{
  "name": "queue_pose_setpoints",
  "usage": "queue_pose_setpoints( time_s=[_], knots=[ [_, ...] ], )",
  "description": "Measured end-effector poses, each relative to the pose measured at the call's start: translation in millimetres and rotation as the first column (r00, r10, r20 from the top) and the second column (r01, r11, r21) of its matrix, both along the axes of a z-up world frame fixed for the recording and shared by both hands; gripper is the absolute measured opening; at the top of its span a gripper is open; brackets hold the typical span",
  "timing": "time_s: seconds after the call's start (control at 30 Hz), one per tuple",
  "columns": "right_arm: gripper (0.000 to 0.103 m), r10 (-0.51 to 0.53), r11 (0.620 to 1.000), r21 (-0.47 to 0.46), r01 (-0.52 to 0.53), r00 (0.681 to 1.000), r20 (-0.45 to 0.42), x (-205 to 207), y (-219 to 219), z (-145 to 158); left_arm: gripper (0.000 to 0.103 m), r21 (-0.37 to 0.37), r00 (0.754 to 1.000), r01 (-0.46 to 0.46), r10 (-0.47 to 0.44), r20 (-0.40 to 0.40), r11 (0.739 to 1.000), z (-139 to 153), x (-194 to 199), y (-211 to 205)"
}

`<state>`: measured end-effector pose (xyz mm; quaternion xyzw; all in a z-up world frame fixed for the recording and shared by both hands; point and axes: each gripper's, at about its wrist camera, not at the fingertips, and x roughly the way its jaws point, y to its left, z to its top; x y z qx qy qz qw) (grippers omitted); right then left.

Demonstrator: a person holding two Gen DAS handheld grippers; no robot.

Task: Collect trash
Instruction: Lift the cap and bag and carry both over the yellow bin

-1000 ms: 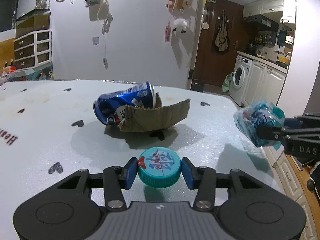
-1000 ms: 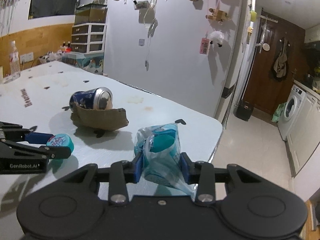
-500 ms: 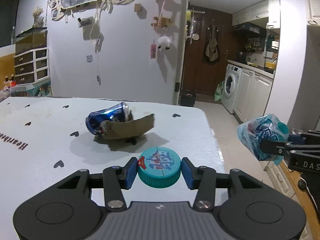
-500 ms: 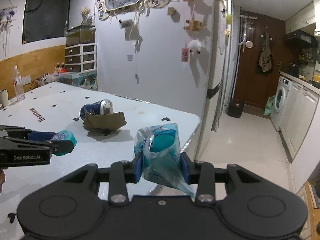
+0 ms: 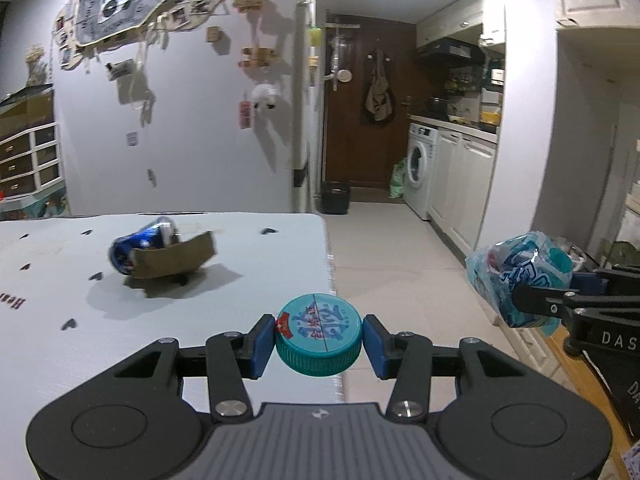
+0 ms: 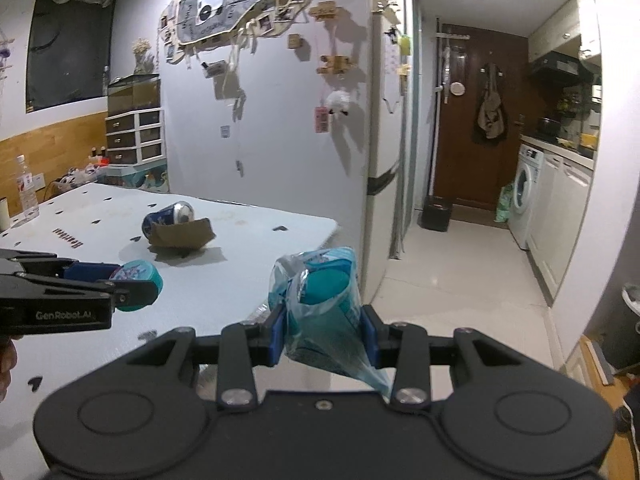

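Left gripper (image 5: pixel 319 342) fingers clamp a round teal plastic bottle cap (image 5: pixel 319 334) above the white surface (image 5: pixel 168 320) edge; right gripper (image 6: pixel 323 338) fingers clamp a crumpled blue plastic wrapper (image 6: pixel 320 312) just past that edge.

The table (image 5: pixel 240 280) has a white top printed with small dark hearts. Behind it stands a white wall (image 6: pixel 280 120) carrying a hanging banner (image 6: pixel 224 4) with pinned photos and small ornaments. A drawer unit (image 6: pixel 136 136) stands at the far left, near a clear water bottle (image 6: pixel 27 184) (cap on, upright). A dark wooden door (image 6: pixel 480 128) closes the hallway, with a black bin (image 6: pixel 437 213) beside it. A washing machine (image 5: pixel 418 170) sits under the kitchen counter.
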<state>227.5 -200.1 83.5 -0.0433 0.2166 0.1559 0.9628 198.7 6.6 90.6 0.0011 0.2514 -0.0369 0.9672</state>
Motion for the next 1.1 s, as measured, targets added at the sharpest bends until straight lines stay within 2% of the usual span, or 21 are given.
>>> queue_pose_setpoints(
  time_s=[0.33, 0.63, 0.87, 1.1],
  knots=[
    [0.04, -0.061, 0.998, 0.002, 0.061, 0.997, -0.041, -21.0, -54.2, -21.9, 0.049, -0.015, 0.995, 0.095, -0.095, -0.042, 0.995, -20.5, -2.9, -65.0],
    [0.04, -0.098, 0.995, -0.028, 0.095, 0.985, -0.141, -14.7, -86.5, -75.2, 0.049, -0.026, 0.979, 0.153, -0.155, -0.132, 0.988, -63.1, 19.1, -110.8],
    [0.04, -0.125, 0.992, -0.048, 0.116, 0.951, -0.281, 5.9, -105.7, -141.6, 0.049, -0.042, 0.95, 0.176, -0.181, -0.254, 0.983, -123.7, 45.9, -134.2],
    [0.04, -0.137, 0.99, -0.07, 0.118, 0.888, -0.439, 33.5, -117.3, -210.0, 0.049, -0.048, 0.899, 0.172, -0.177, -0.4, 0.984, -196.5, 75.0, -145.5]
  ],
)
